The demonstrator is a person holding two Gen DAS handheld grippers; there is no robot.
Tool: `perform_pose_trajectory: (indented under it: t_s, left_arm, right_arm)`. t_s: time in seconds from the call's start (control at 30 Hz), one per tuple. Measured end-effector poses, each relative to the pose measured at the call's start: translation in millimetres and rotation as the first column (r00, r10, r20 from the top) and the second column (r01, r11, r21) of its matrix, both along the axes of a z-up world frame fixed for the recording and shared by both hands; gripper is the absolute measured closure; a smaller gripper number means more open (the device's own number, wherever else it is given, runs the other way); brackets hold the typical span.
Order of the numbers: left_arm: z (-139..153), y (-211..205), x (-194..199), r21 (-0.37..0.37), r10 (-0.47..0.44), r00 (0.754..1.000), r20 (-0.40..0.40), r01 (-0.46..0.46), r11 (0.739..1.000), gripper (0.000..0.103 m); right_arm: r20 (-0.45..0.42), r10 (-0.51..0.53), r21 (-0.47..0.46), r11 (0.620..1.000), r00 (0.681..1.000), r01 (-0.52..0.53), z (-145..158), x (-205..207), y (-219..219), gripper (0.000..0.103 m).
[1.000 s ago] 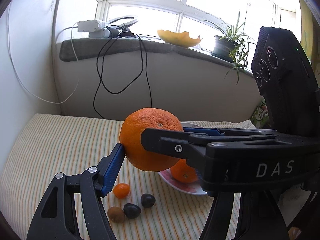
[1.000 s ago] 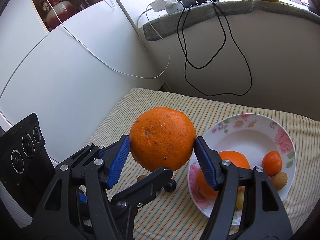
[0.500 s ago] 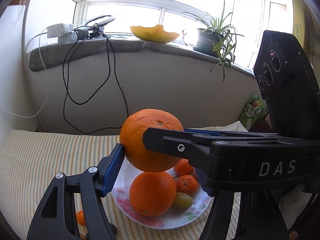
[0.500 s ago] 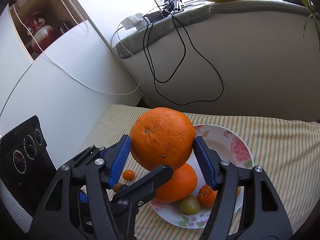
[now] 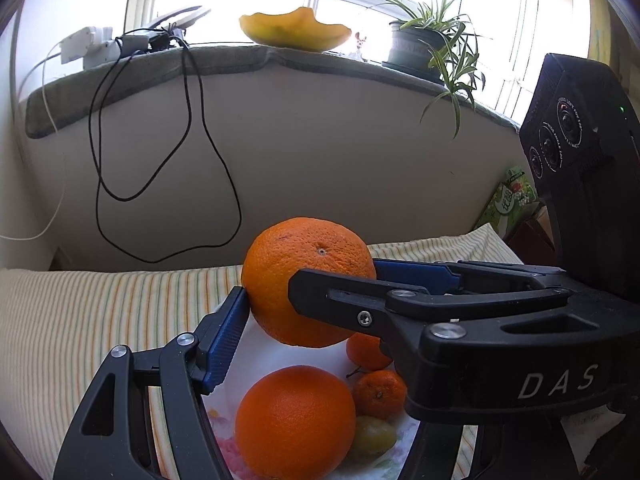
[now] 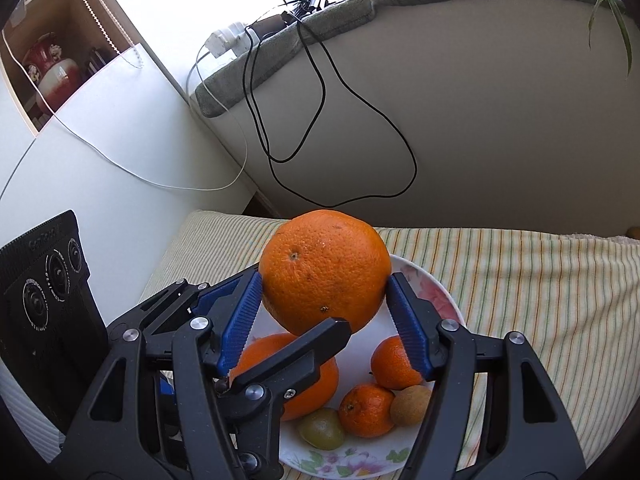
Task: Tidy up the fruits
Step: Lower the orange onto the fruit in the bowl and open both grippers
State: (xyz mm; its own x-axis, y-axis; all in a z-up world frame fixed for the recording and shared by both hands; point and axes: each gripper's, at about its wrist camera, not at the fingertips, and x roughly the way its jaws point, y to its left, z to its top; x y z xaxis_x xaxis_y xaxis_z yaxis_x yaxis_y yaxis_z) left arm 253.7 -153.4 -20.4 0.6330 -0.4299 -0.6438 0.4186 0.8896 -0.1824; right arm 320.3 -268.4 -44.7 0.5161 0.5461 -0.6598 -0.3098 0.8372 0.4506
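**Step in hand: transfer of the orange to the plate.**

1. Right gripper [image 6: 325, 292]: clenched on the orange [image 6: 324, 252]. Both blue pads press the fruit's flanks, one on each side.
2. Left gripper [image 5: 316, 312]: also grasping the orange. In the left wrist view one blue pad bears on the fruit's side, and the other finger is hidden behind the right gripper's body. In the right wrist view that finger lies across the orange's lower front, apparently touching it.
3. The two grippers cross at the orange. It hangs clear in the air, and nothing beneath it touches it.
4. The plate [image 6: 436, 292] sits directly below and slightly ahead of both grippers, on a striped cloth [image 6: 520, 300].
5. The plate carries a second orange [image 6: 316, 384] under the grippers' near side. Ahead and to the right of it lie two tangerines [image 6: 366, 410], a green fruit [image 6: 322, 428] and a brown fruit [image 6: 412, 404].

**Next move, as judged.**

- The carry looks nearly complete. What remains is to lower and release.
- Free space lies at the plate's far half, beyond the fingertips. Advance slightly, then descend there.
- Avoid setting down on the second orange, since a round fruit will likely roll off it.
- Open both grippers only once the orange rests on the plate. With four fingers crowded round one fruit, withdraw upward and apart so that no finger knocks the small fruits.
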Motion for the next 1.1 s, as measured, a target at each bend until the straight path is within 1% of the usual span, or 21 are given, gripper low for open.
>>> perform_pose_trajectory:
  t_s: [0.13, 0.3, 0.5, 0.93, 1.0, 1.1]
  left_arm:
    - [-5, 1, 3, -0.004, -0.006, 1.000, -0.025, 0.006, 1.000, 0.036]
    - [-10, 2, 5, 0.010, -0.001, 0.999, -0.046, 0.001, 1.000, 0.036]
    - [2, 4, -4, 0.026, -0.007, 1.000, -0.006, 0.007, 1.000, 0.037]
    - [20, 6, -39, 0.029, -0.023, 0.999, 0.032, 0.022, 0.999, 0.035]
    - [23, 9, -45, 0.025, -0.020, 0.999, 0.039, 0.019, 0.999, 0.035]
    - [27, 13, -55, 0.029, -0.018, 0.999, 0.047, 0.017, 0.999, 0.035]
  right_arm:
    - [-0.019, 0.003, 0.005, 1.000, 1.000, -0.003, -6, 2, -1, 0.036]
    - [-0.029, 0.010, -0.001, 1.000, 1.000, -0.010, -7, 2, 0, 0.037]
    - [0.006, 0.002, -0.009, 1.000, 1.000, -0.001, 6, -4, -2, 0.037]
    - [0.066, -0.005, -0.047, 0.999, 0.998, 0.008, 29, -36, 2, 0.036]
    - [0.074, -0.004, -0.052, 0.999, 0.997, 0.008, 33, -42, 3, 0.035]
    - [0.089, -0.007, -0.067, 0.998, 0.996, 0.013, 38, -52, 4, 0.031]
